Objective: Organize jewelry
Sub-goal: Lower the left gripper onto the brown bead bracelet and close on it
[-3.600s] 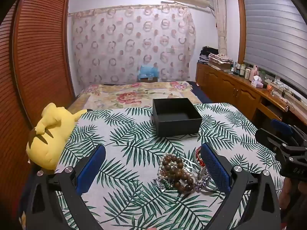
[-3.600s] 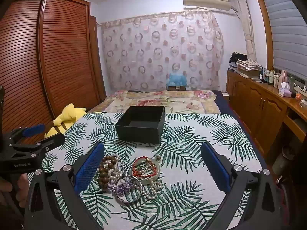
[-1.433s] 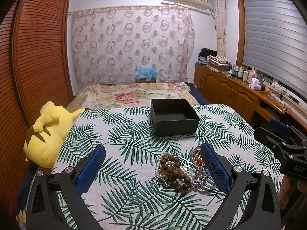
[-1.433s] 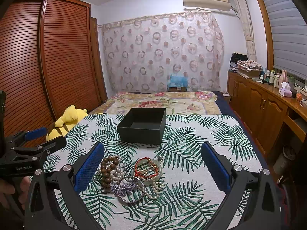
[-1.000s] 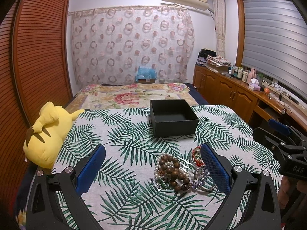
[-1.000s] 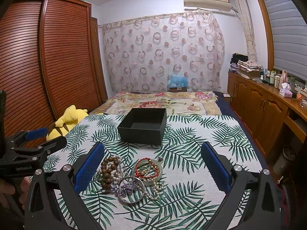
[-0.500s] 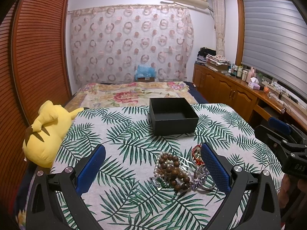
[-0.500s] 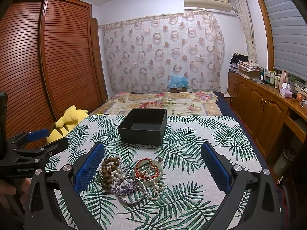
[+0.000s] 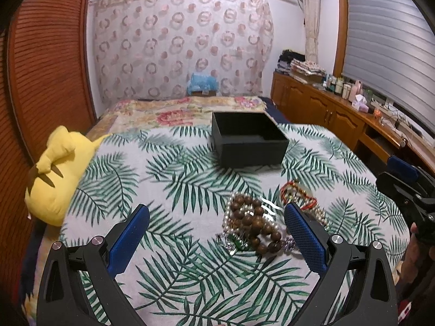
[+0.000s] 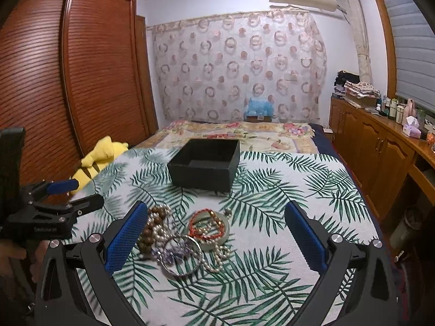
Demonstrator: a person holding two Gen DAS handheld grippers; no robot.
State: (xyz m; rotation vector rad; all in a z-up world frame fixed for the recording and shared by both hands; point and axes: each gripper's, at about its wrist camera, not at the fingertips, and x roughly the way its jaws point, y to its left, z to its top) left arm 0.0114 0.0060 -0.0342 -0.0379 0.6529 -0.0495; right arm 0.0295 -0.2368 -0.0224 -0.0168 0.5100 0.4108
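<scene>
Jewelry (image 10: 185, 237), beaded, seemingly tangled heap

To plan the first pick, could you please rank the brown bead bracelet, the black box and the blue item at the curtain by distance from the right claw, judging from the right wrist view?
From the right claw:
1. Brown bead bracelet, just ahead, beside the left finger.
2. Black box, mid-bed, straight ahead.
3. Blue item, far end, by the curtain.

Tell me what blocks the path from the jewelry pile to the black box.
Nothing visible does. Only bare leaf-print cloth lies between the jewelry pile and the black box, which stands open-topped beyond it.
</scene>
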